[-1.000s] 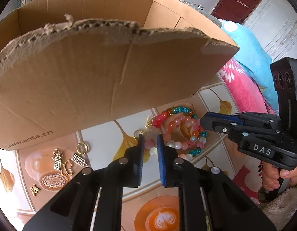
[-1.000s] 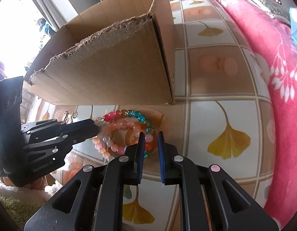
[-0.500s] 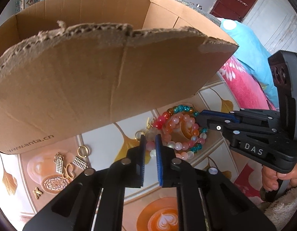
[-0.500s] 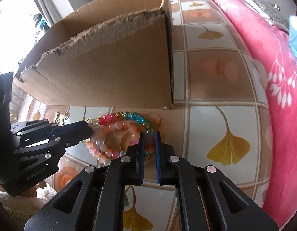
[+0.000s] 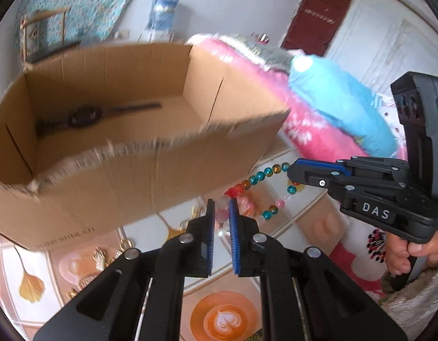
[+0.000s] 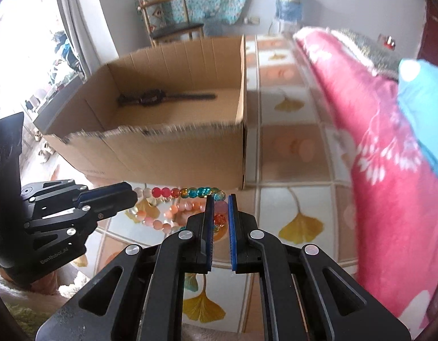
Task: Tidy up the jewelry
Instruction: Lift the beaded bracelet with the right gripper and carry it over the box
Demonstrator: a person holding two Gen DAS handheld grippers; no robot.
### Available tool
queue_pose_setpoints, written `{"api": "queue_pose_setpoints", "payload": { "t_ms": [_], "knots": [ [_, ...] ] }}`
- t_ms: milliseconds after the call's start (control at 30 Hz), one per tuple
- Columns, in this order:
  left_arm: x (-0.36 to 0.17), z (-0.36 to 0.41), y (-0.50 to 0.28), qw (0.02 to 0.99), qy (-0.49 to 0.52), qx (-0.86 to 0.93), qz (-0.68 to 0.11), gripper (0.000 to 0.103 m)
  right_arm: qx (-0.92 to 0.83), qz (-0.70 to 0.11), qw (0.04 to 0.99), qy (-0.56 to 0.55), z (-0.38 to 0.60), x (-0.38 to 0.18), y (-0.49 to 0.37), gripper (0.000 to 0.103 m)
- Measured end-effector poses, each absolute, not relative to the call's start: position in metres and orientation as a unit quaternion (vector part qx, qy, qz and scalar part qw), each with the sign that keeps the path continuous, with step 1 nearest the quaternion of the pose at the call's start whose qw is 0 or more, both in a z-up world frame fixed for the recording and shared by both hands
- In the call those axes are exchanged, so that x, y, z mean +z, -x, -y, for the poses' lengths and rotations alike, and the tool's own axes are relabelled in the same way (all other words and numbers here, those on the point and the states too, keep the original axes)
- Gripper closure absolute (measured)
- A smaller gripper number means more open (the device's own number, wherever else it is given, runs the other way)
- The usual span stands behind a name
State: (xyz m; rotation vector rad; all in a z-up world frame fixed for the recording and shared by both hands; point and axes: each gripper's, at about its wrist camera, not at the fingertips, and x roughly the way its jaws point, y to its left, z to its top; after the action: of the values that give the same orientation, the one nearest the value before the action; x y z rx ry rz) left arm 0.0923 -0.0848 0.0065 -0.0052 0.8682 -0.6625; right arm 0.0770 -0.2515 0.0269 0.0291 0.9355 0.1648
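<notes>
Lift step in hand: left tool (image 5: 221, 216) and right tool (image 6: 219, 213) each clamped on the multicoloured bead bracelet (image 6: 187, 192), strung just before the open cardboard box (image 6: 173, 142); next, carry over the torn near wall, then release together.

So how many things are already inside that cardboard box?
1: a dark wristwatch lying flat in the cardboard box, toward the far wall. The near wall hides some floor, so more may be there.
</notes>
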Motion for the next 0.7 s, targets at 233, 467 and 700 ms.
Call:
{"api": "queue_pose_setpoints", "payload": {
  "t_ms": [233, 467, 700],
  "knots": [
    [0.054, 0.068, -0.08, 0.879, -0.001, -0.338, -0.336, 0.094, 0.085, -0.391, 0.916, -0.001, 0.247, 0.07, -0.072, 0.096],
    [0.1, 0.033, -0.087, 0.915, -0.008, -0.303, -0.266, 0.094, 0.143, -0.332, 0.932, 0.025, 0.22, 0.108, -0.094, 0.096],
    [0.106, -0.002, -0.14, 0.934, -0.042, -0.226, -0.274, 0.094, 0.24, -0.389, 0.889, 0.022, 0.175, 0.104, -0.19, 0.096]
  ]
}}
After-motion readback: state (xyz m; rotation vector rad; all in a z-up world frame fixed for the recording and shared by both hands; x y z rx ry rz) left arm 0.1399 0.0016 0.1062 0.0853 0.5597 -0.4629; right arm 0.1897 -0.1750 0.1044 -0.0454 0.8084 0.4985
